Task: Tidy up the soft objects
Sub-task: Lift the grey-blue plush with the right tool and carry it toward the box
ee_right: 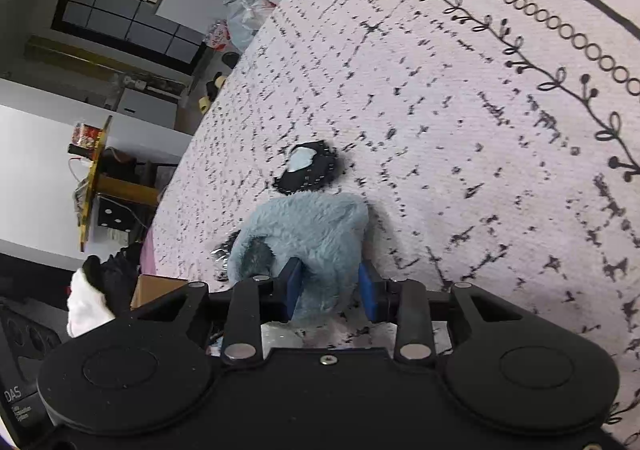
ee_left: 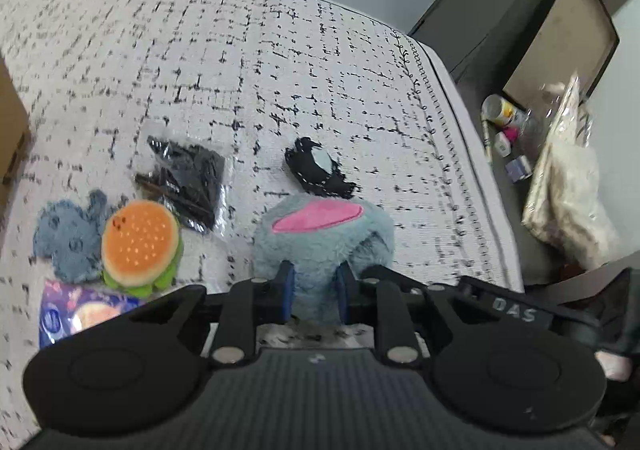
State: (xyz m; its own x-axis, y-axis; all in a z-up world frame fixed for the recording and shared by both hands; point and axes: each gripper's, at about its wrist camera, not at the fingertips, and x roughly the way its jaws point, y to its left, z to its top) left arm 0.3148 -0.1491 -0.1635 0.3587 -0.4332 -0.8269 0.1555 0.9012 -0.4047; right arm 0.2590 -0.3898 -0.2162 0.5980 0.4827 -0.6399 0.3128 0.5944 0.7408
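Now both the left tongs [ee_left: 314, 292] and the right tongs [ee_right: 333, 292] pinch the grey-blue plush toy [ee_left: 320, 238] between their blue pads; it rests on the bed [ee_left: 240, 62], just before a black patch [ee_left: 316, 168].

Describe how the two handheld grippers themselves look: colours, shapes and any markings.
Both are alike. The left gripper and the right gripper each have a black body with two round discs, ribbed between them on the left one, black linkage arms with silver round pins, and two blue pads. White letters "DAS" show on a black part at the right of the left wrist view.
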